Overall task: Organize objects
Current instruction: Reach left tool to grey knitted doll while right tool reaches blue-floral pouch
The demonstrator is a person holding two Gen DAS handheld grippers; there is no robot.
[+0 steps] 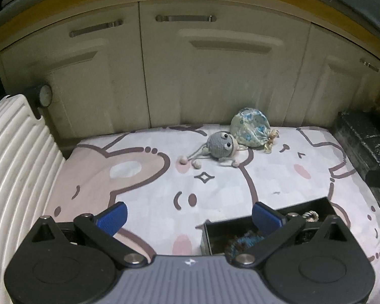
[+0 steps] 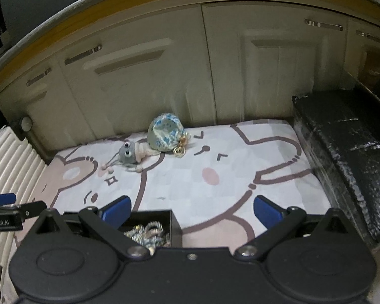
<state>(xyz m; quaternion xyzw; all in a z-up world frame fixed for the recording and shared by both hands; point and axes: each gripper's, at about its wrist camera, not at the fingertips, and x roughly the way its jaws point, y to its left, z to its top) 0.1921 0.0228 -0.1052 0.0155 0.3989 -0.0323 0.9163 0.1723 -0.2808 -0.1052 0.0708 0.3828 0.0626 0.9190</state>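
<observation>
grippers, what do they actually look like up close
Both match: the left gripper and right gripper have blue textured finger pads on black linkage arms with silver pivot bolts and round black housings. The left's centre body is ribbed grey; the right's looks black. White lettering marks the left one's side, seen from the right wrist.

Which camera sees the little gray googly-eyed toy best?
The left wrist view: the gray toy looks bigger, with both eyes and dangly legs clear. The right wrist view shows it smaller and blurrier, beside the flowered pouch.
</observation>
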